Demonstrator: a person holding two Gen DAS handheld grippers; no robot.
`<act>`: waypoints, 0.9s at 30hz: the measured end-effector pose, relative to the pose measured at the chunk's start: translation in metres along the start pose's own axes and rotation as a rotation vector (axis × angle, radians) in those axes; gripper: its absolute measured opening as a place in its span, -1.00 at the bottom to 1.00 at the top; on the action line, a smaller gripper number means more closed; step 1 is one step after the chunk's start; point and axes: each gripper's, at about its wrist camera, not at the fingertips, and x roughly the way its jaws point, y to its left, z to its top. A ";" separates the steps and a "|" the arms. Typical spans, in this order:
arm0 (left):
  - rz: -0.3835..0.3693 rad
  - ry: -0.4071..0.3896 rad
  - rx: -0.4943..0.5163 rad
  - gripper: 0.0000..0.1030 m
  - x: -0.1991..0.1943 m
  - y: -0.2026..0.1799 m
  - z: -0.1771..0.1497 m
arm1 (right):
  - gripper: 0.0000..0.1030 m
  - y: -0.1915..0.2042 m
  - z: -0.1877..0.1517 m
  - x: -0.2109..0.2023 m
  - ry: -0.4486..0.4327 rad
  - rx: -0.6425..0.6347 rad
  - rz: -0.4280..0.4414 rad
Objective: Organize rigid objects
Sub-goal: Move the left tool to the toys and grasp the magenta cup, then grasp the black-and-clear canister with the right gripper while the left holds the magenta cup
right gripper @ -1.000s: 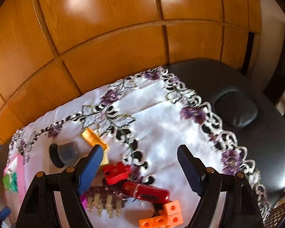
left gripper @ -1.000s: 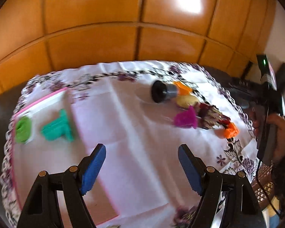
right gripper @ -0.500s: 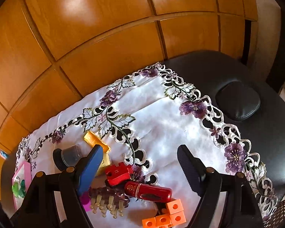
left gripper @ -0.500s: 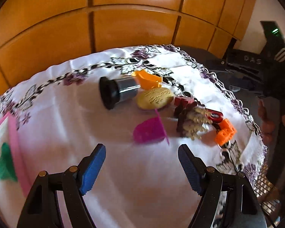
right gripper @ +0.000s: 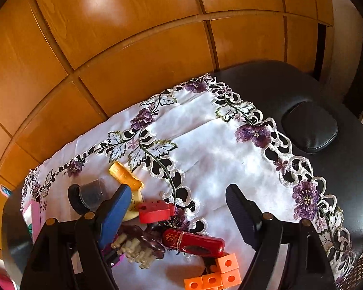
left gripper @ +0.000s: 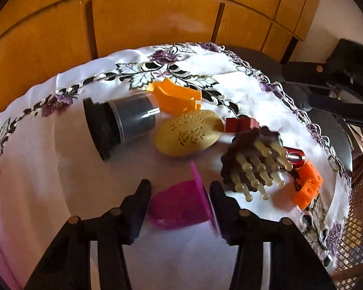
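Observation:
My left gripper [left gripper: 179, 199] has its jaws narrowed around a magenta plastic piece [left gripper: 181, 205] lying on the white embroidered cloth [left gripper: 48, 157]; both pads are at its sides. Just beyond lie a brown brush with cream bristles [left gripper: 251, 162], a gold oval piece [left gripper: 190, 133], a black-capped grey jar on its side [left gripper: 118, 123], an orange scoop [left gripper: 174, 95], a red block [left gripper: 239, 124] and orange cubes [left gripper: 307, 186]. My right gripper [right gripper: 176, 207] is open and empty above the same pile: red block [right gripper: 156, 211], red lipstick-like case [right gripper: 193, 240], orange cubes [right gripper: 215, 274].
A pink tray's edge [right gripper: 32, 215] shows at the far left. The black table [right gripper: 326, 96] extends right of the cloth, with a black padded object [right gripper: 309, 130] on it. Wooden panels [right gripper: 133, 36] stand behind the table. The right gripper's dark body [left gripper: 338, 91] is at the right of the left wrist view.
My left gripper has swung right from the tray, come down to the magenta piece and narrowed its jaws around it. My right gripper has stayed open, drifting slightly.

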 end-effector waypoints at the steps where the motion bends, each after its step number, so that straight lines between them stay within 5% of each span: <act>1: 0.001 -0.005 0.016 -0.04 -0.001 -0.001 -0.003 | 0.58 0.000 0.000 0.001 0.002 0.001 0.000; 5: -0.018 -0.003 -0.014 -0.09 -0.013 0.003 -0.012 | 0.58 -0.002 0.000 0.003 0.011 0.002 0.001; 14: 0.073 -0.029 -0.062 -0.08 -0.057 0.008 -0.065 | 0.58 0.008 -0.004 0.010 0.063 -0.031 0.063; 21: 0.072 -0.059 -0.085 -0.06 -0.058 0.012 -0.081 | 0.42 0.033 -0.015 0.015 0.123 -0.135 0.140; 27: 0.054 -0.086 -0.093 -0.06 -0.060 0.015 -0.084 | 0.49 0.080 -0.025 0.016 0.152 -0.306 0.203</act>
